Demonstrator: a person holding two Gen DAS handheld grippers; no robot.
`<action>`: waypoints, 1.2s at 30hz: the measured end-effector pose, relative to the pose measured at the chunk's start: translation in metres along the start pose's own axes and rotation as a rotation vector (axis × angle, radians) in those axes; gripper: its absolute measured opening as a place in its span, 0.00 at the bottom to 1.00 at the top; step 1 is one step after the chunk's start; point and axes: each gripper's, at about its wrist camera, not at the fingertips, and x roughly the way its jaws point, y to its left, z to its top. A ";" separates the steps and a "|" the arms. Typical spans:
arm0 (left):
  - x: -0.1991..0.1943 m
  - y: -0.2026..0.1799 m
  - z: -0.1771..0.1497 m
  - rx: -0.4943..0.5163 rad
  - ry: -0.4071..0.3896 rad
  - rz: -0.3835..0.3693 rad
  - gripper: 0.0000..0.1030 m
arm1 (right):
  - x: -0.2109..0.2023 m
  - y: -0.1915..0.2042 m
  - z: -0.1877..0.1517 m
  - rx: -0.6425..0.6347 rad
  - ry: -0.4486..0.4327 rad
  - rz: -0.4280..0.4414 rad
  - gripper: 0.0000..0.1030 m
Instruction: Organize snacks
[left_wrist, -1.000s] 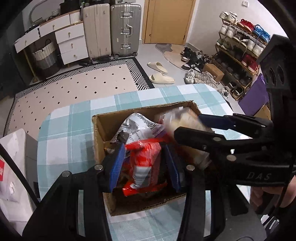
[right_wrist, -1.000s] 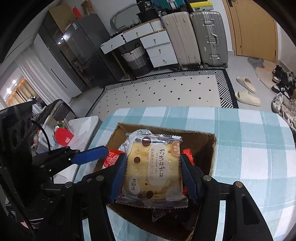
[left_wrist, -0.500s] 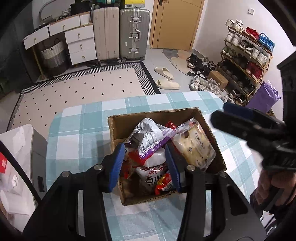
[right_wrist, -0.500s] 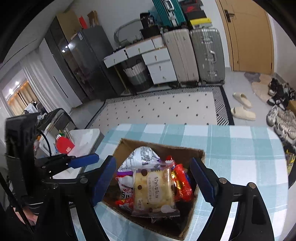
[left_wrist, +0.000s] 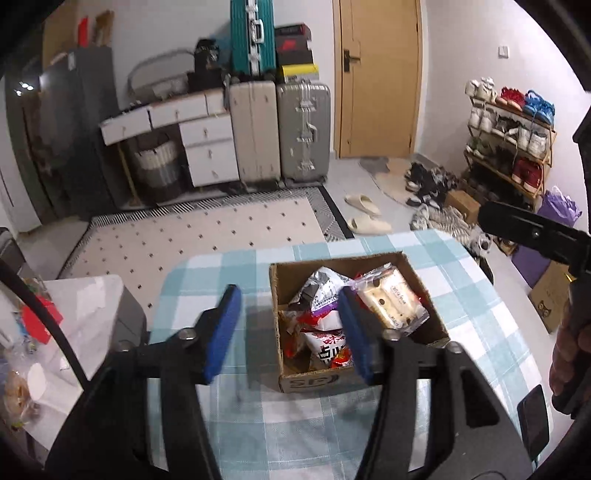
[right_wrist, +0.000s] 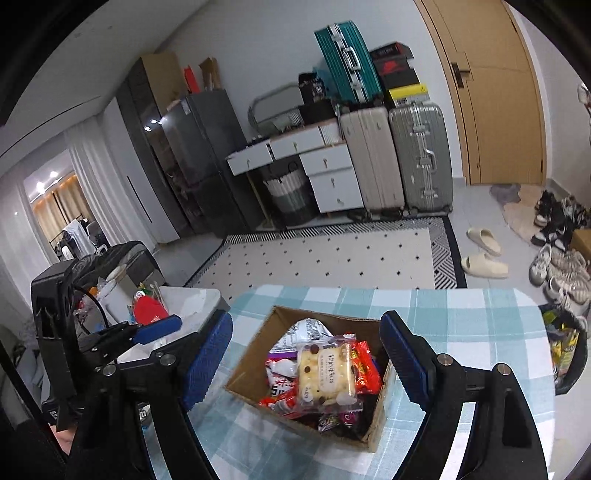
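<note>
An open cardboard box (left_wrist: 317, 380) stands on the checked table, filled with snack packets. A clear cracker packet (left_wrist: 391, 302) lies on top at the right, beside a silver bag (left_wrist: 321, 291) and a red-and-white packet (left_wrist: 325, 343). My left gripper (left_wrist: 288, 332) hangs above the box's left side; its jaws are opening and grip nothing. In the right wrist view the box (right_wrist: 251, 354) sits below my right gripper (right_wrist: 306, 358), which stands wide open and empty over the cracker packet (right_wrist: 325, 373). Each gripper shows in the other's view: the right gripper (left_wrist: 532, 236) at the right edge, the left gripper (right_wrist: 147, 332) at the left.
The table (left_wrist: 229, 280) wears a teal checked cloth. A white side table (left_wrist: 85, 295) with clutter stands to its left. A dark phone (left_wrist: 532, 421) lies near the table's right edge. Behind are a rug, suitcases (left_wrist: 303, 133), drawers, slippers and a shoe rack (left_wrist: 509, 140).
Both grippers have risen and drawn back from the box. The right one let the cracker packet go into the box. The left one released the red packet and its jaws widened.
</note>
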 end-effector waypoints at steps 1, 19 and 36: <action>-0.009 0.000 0.000 -0.002 -0.018 0.003 0.59 | -0.008 0.003 -0.001 -0.006 -0.014 0.005 0.82; -0.170 -0.013 -0.035 -0.014 -0.294 0.055 1.00 | -0.163 0.047 -0.037 -0.160 -0.316 0.055 0.99; -0.145 -0.002 -0.127 -0.056 -0.274 0.105 1.00 | -0.172 0.046 -0.148 -0.240 -0.389 -0.051 1.00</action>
